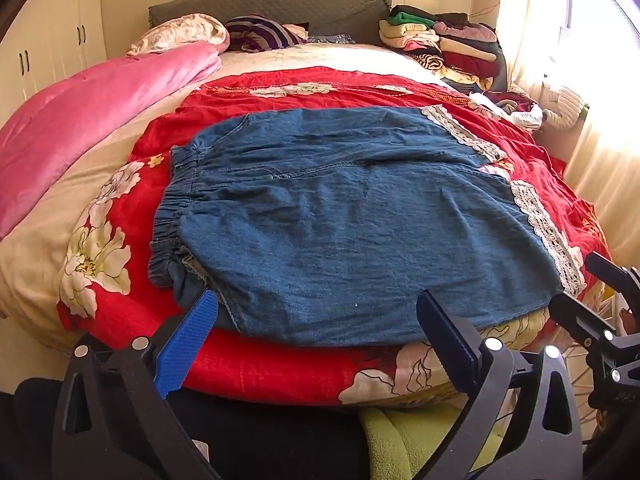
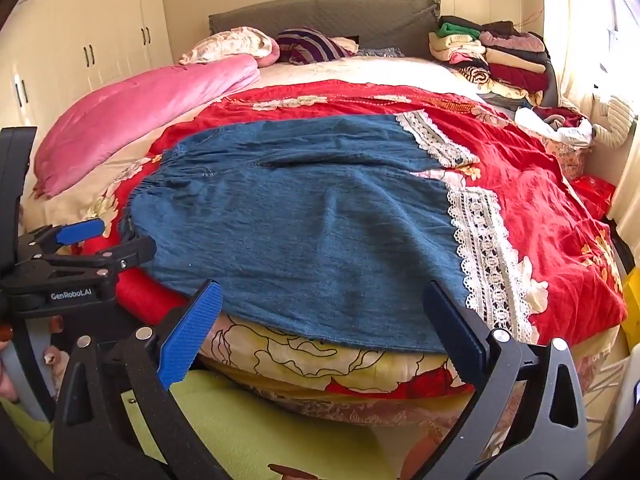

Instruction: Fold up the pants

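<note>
Blue denim pants (image 1: 352,220) lie flat across the red floral bedspread (image 1: 280,96), elastic waistband at the left, white lace cuffs (image 1: 544,232) at the right. My left gripper (image 1: 316,304) is open and empty at the near edge of the pants, close to the waistband end. My right gripper (image 2: 322,296) is open and empty at the near hem of the pants (image 2: 320,216), left of the lace cuff (image 2: 484,248). The left gripper also shows at the left of the right wrist view (image 2: 104,240), and the right gripper at the right of the left wrist view (image 1: 580,284).
A pink quilt (image 1: 92,116) lies along the bed's left side. A stack of folded clothes (image 1: 444,44) sits at the far right by the grey headboard (image 1: 272,4). Pillows (image 1: 224,32) lie at the head. A white wardrobe (image 2: 80,40) stands left, curtains (image 1: 560,20) right. Green fabric (image 2: 240,420) lies below the bed edge.
</note>
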Available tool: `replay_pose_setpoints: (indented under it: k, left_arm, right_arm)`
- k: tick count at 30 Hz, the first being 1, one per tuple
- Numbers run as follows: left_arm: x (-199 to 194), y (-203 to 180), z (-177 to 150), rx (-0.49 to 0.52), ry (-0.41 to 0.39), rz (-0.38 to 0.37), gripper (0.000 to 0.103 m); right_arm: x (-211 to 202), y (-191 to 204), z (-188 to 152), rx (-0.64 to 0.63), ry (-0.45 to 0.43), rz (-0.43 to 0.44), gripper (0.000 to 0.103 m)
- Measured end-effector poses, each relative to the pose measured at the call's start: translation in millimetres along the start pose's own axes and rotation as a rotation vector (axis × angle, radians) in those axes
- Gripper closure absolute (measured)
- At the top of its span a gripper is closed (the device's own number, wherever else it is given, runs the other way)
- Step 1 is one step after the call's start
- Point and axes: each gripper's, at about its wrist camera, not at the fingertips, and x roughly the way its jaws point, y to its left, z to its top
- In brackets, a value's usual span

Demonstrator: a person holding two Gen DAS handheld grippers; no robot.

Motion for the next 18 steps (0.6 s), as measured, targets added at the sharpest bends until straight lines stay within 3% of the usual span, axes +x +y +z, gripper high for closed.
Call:
replay_pose_setpoints:
  k: [18]
  left_arm:
    - [-5.7, 2.7, 2.4, -0.013, -0.008, 0.011, 0.004]
  right_arm:
    - [3.5, -2.6, -0.8, 0.022, 0.012, 0.014, 0.008]
